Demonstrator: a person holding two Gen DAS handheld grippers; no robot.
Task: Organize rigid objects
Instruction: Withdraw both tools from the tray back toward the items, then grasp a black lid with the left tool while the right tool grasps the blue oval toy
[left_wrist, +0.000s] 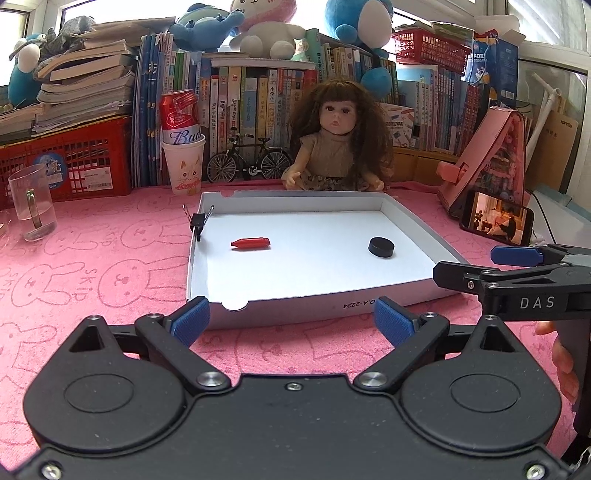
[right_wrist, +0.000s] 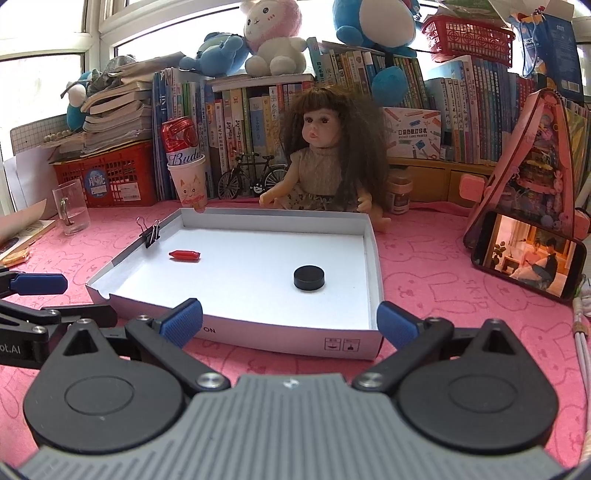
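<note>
Tray (left_wrist: 413, 218) holding red cap (left_wrist: 251, 243), black puck (left_wrist: 381, 246) — both tools, left tool (left_wrist: 291, 319), right tool (right_wrist: 290, 319), wide open, empty

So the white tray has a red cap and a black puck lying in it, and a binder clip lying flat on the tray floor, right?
Not quite: the binder clip is clamped upright on the white tray left wall, as the right wrist view shows. The red cap and black puck do lie inside.

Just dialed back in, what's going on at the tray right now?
Nobody is holding anything. Both claws, left and right, hang open and empty in front of the near edge of the white tray on the pink cloth. Inside the tray lie a red cap-like piece and a black puck, well apart. A black binder clip is clamped on the tray's left wall.
</note>
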